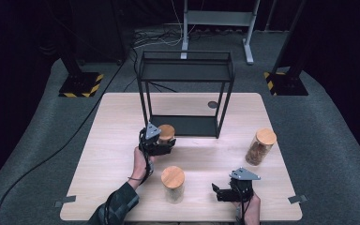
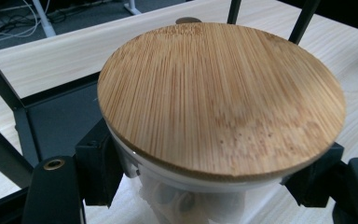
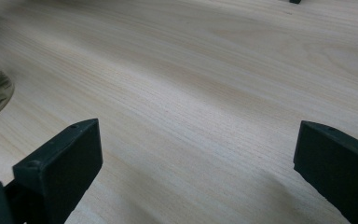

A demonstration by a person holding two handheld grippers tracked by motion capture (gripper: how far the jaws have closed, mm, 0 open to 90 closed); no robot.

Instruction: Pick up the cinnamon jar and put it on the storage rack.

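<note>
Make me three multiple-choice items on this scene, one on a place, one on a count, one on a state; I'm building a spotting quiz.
1. Where is the jar in the left gripper?
A. just in front of the black rack
B. on the rack's top shelf
C. on the floor

2. How many jars have wooden lids?
A. one
B. three
C. five

3. How are the right gripper's jaws?
A. clamping a jar
B. open, nothing between them
C. gripping a cable

Answers:
1 A, it sits by the rack's lower shelf.
2 B, one held, two on the table.
3 B, bare tabletop shows between them.

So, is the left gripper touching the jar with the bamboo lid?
Touching. In the left gripper view, the left gripper has both black jaws pressed against the glass of the jar, just under its bamboo lid, with no gap on either side.
</note>
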